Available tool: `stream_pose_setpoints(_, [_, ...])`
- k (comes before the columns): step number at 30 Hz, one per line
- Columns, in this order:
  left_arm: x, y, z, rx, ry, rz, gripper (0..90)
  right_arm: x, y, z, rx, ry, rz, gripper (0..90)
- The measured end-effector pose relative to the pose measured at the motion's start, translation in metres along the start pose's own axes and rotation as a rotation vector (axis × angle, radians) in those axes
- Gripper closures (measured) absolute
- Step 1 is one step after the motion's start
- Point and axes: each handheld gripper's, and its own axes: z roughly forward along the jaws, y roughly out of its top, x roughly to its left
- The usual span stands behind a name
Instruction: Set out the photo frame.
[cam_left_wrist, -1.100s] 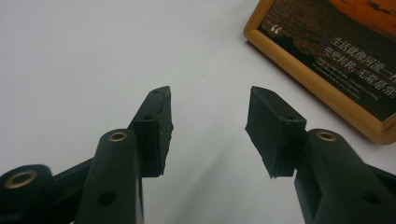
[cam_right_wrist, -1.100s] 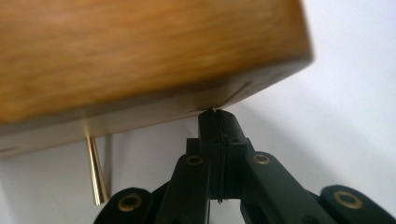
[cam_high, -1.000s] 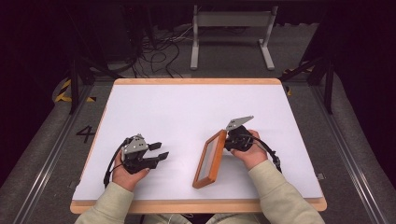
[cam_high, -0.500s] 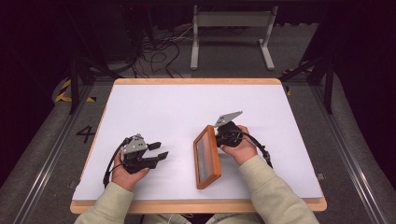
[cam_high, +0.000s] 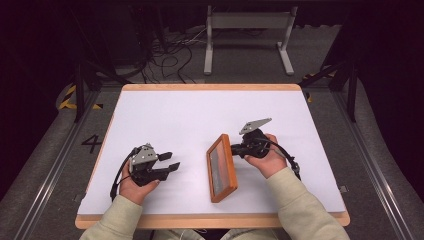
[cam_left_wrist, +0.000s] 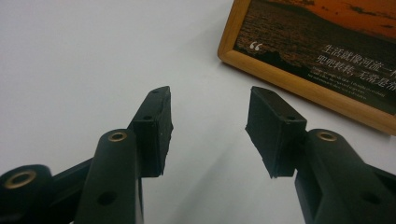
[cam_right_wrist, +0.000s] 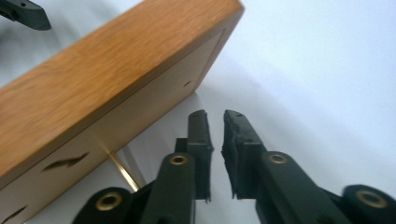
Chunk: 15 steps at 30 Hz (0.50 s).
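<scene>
Moved: picture frame (cam_high: 221, 167) has tipped further over, leaning at worktop (cam_high: 200, 115) centre-right.
Right tongs (cam_right_wrist: 215, 122): nearly pressed together, empty, behind frame's back at 3 o'clock.
Left tongs (cam_left_wrist: 208, 105): spread, empty; their view reads sunset print.

**Black two-fingered grippers, cream sleeves**

The person wears long, pale cream sleeves (cam_high: 295, 200) that reach the wrists. Each hand carries a matte black gripper. The left gripper (cam_high: 167, 162) has a grey three-cornered plate just behind its fingers, and so does the right gripper (cam_high: 235, 148). A black cable loops back from each one. Seen close, the fingers (cam_left_wrist: 156, 126) are blocky black pads with rough inner faces, with small holes along their backs and brass-coloured rivets at the joints behind them.
</scene>
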Motion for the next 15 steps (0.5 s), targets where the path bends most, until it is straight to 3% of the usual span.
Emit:
stream_pose_setpoints(10, [0.000,0.000,0.000,0.003,-0.001,-0.001,50.6,0.007,0.005,-0.031,0.004,-0.037,-0.020,63.6])
stream_pose_setpoints(13, [0.000,0.000,0.001,0.000,0.000,-0.003,50.6,0.011,0.009,-0.039,0.003,-0.045,-0.023,54.9])
stream_pose_setpoints(15, [0.000,0.000,0.001,0.001,-0.001,-0.005,50.6,0.016,0.013,-0.046,0.031,-0.070,-0.022,48.6])
